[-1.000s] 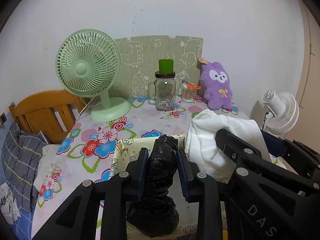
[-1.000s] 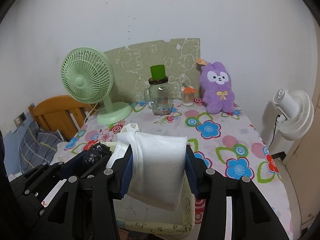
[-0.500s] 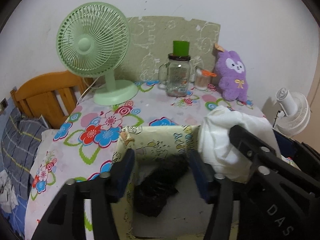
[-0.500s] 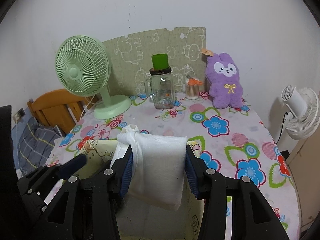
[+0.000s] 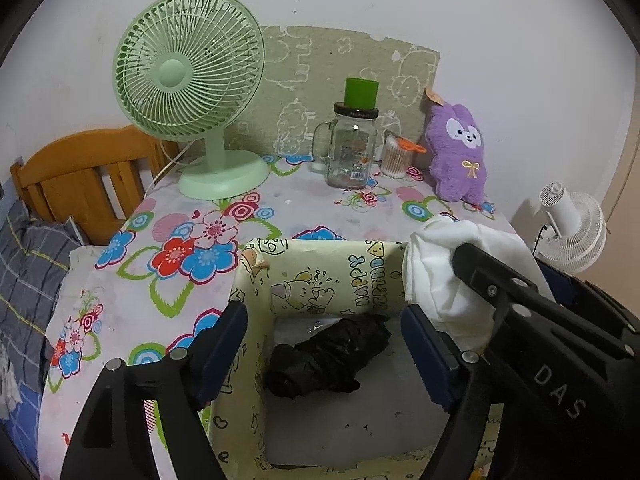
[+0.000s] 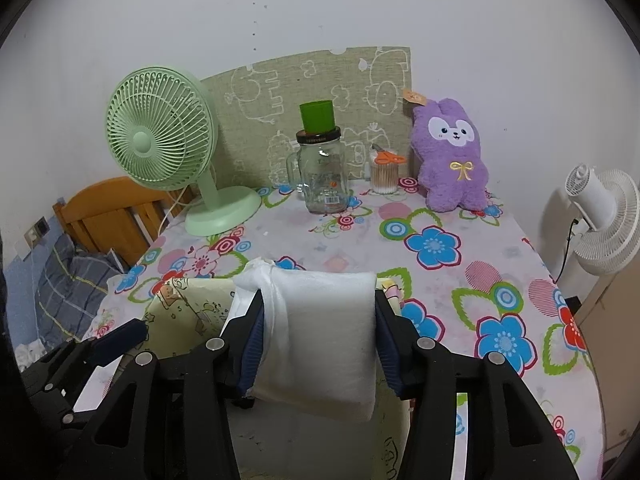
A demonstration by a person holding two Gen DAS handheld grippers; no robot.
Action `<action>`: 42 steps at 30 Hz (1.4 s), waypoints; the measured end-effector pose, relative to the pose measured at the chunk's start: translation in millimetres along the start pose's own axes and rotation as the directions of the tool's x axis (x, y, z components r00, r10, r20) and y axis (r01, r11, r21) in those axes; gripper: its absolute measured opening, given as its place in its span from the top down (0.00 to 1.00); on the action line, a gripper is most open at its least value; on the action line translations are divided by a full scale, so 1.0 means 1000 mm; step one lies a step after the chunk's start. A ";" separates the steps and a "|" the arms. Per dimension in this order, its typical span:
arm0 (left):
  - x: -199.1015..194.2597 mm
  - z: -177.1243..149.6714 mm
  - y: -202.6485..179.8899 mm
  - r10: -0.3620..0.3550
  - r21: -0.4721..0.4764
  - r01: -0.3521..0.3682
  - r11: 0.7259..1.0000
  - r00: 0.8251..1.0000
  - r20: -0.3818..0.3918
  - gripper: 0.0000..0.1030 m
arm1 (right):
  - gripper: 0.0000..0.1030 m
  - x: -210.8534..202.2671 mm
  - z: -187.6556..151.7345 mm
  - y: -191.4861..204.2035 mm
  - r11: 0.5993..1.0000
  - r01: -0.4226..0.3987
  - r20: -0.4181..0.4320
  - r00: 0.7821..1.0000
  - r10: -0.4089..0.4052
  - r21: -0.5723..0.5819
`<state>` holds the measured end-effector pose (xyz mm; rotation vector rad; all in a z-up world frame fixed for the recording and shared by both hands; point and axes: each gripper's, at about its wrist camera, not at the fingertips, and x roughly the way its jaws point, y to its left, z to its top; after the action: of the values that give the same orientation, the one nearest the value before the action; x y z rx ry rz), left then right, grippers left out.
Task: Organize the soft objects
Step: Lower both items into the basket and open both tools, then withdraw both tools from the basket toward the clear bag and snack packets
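Nearest to me, my left gripper (image 5: 324,346) hangs above a pale yellow cartoon-printed box (image 5: 320,276) with "HAPPY BIRTHDAY" lettering on its inner wall. My left fingers (image 5: 224,344) are spread wide apart and grip nothing. On the box floor, below and between them, lies a crumpled black plastic bag (image 5: 328,360), touching neither finger.

My right gripper (image 6: 320,338) is over the same box (image 6: 180,304), toward its right side. Its fingers (image 6: 386,344) are closed on a folded white cloth (image 6: 324,336), which is pinched from both sides and droops over the box opening without resting inside. From the left wrist view, the cloth (image 5: 444,276) bulges at the box's right wall.

The box sits on a bench covered with a floral tablecloth (image 6: 432,248). Farther back stand a green desk fan (image 6: 160,148), a glass mug jar (image 6: 324,180) with a green cup (image 6: 317,115) on its lid, a small container of cotton swabs (image 6: 384,178), and a purple plush bunny (image 6: 452,156) against the wall. Off the bench to the right is a white fan (image 6: 600,216); to the left, a wooden headboard (image 5: 76,176).
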<state>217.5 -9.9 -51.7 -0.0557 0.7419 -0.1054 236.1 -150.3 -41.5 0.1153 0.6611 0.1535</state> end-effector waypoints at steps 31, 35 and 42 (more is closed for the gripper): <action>-0.068 -0.025 -0.016 0.051 0.024 -0.053 0.998 0.995 0.083 0.08 | 0.11 -0.073 -0.022 0.006 0.998 -0.050 0.056 0.997 0.051 -0.031; -0.083 -0.031 -0.021 0.067 0.053 -0.074 0.996 0.991 0.118 0.07 | 0.08 -0.086 -0.028 0.009 0.998 -0.041 0.068 0.997 0.043 -0.038; -0.100 -0.042 -0.022 0.047 0.047 -0.053 0.997 0.991 0.124 0.00 | 0.06 -0.109 -0.038 0.011 0.999 -0.041 0.085 0.995 0.044 -0.035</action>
<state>114.4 -20.9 -13.4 0.0042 0.6170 -0.0720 126.7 -156.4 -3.9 0.1037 0.5702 0.1988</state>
